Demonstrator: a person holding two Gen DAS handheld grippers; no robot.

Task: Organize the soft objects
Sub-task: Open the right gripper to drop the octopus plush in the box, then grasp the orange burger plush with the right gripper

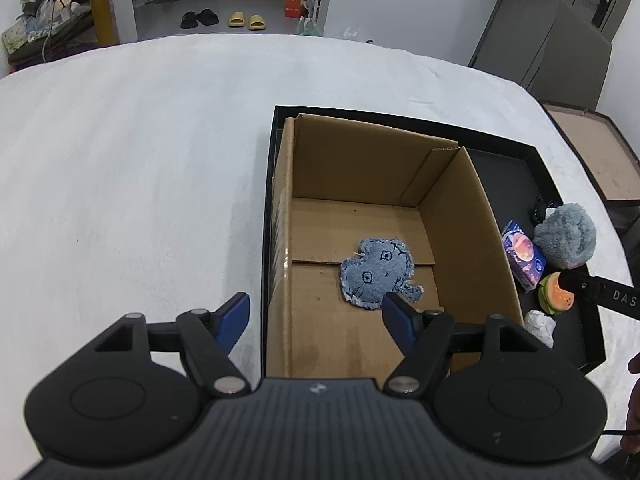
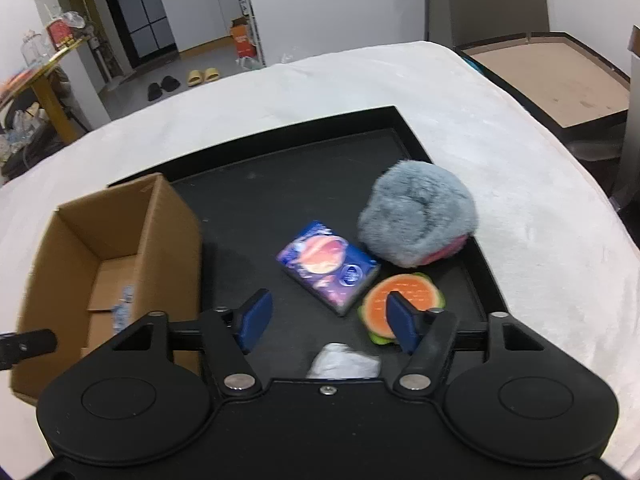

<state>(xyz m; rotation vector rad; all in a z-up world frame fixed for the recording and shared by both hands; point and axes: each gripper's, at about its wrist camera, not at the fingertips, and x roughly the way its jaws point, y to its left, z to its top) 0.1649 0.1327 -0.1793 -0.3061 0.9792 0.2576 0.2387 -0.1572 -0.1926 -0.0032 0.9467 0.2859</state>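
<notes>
A blue denim soft toy (image 1: 376, 274) lies on the floor of an open cardboard box (image 1: 456, 216) that stands in a black tray (image 1: 536, 184). My left gripper (image 1: 316, 316) is open and empty above the box's near left wall. My right gripper (image 2: 328, 320) is open and empty, low over the tray (image 2: 280, 184). Ahead of it lie a purple planet-print packet (image 2: 328, 266), a grey fluffy plush (image 2: 418, 218), a squishy burger toy (image 2: 404, 300) and a crumpled white wad (image 2: 344, 364). The box also shows in the right wrist view (image 2: 168, 216).
The tray sits on a white padded table (image 1: 140, 168). In the left wrist view the packet (image 1: 524, 256), plush (image 1: 566, 236), burger (image 1: 554, 292) and white wad (image 1: 540, 326) sit right of the box. A low wooden-topped table (image 2: 560, 76) stands off the right edge.
</notes>
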